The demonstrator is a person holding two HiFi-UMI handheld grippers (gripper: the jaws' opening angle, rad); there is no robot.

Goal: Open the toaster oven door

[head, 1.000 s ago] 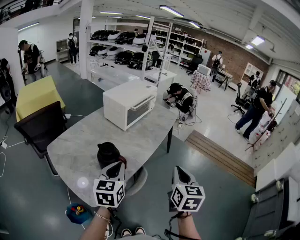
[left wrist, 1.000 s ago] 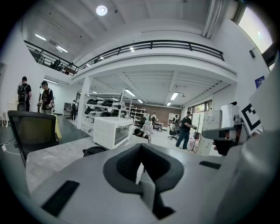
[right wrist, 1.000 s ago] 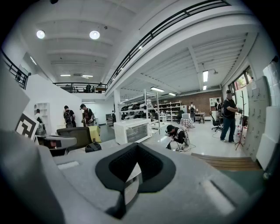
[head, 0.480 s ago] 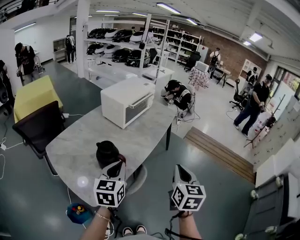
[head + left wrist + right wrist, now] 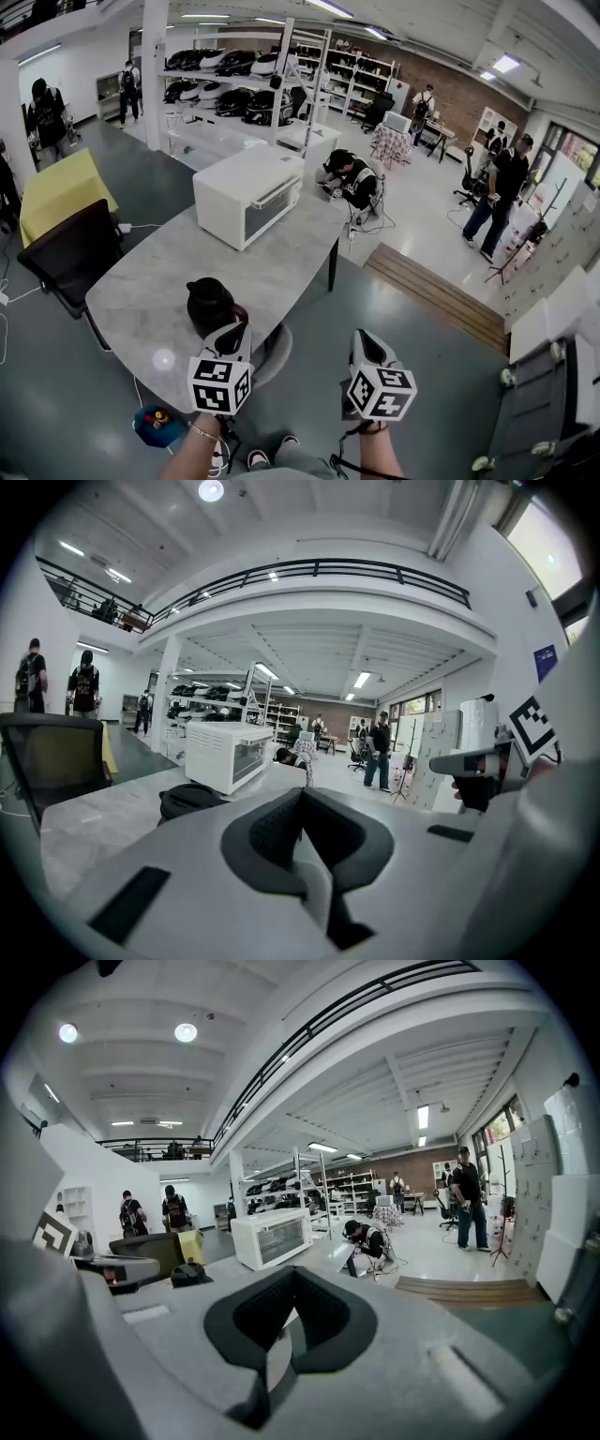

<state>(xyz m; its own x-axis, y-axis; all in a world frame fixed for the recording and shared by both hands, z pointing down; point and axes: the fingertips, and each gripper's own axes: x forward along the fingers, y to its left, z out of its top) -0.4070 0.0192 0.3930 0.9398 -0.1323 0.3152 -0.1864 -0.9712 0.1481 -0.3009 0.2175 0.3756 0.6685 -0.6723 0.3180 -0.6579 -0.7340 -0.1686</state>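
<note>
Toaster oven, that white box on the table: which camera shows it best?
The head view: it shows the toaster oven from above, with top, side and closed glass door, on the table. Both gripper views show it small and far, seen low across the tabletop.

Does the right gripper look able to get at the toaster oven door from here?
Probably not yet. The right gripper hangs beside the table's near end; the toaster oven stands at its far end, door shut. Nothing blocks the way, so stepping closer should do.
</note>
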